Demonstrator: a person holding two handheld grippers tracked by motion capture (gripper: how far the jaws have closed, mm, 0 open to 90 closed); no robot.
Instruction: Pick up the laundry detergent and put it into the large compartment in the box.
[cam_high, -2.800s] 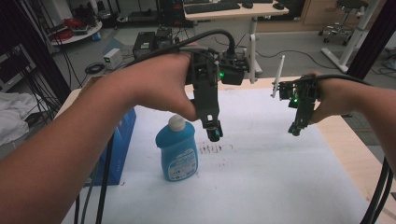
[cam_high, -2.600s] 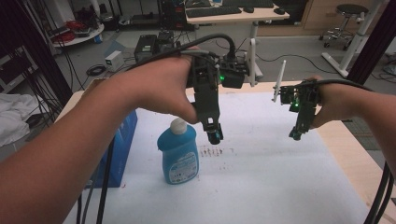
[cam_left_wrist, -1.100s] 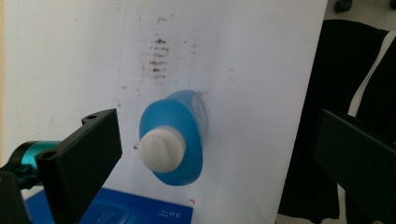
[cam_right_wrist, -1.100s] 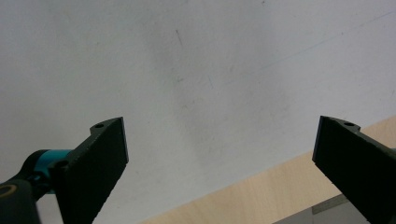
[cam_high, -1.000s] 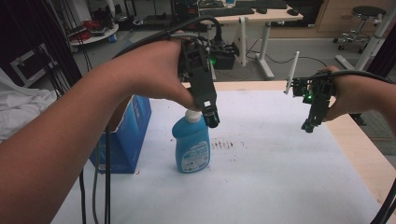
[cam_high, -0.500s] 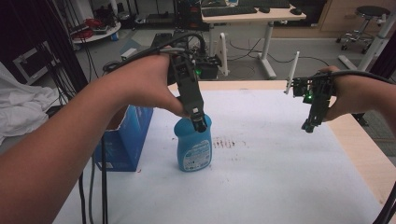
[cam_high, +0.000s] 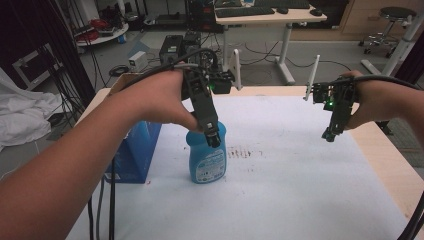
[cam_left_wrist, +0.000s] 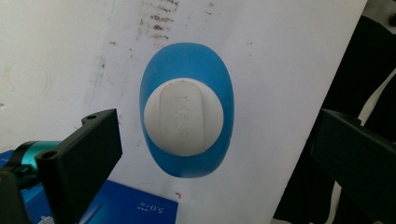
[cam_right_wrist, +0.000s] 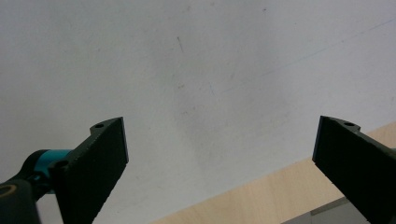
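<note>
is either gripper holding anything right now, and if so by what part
Nothing is held. The left gripper is open above the blue bottle, its jaws either side of the white cap without touching it. The right gripper is open over the bare table.

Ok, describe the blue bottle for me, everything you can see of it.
The blue bottle stands upright on the white table cover, beside a blue box. It looks like glossy plastic, oval in section from above, with a round white cap and a printed label on its front, the text too small to read. The left gripper hangs right over the cap, jaws wide open on either side of it; nothing visibly grips the bottle. Whether a jaw brushes it cannot be told.
</note>
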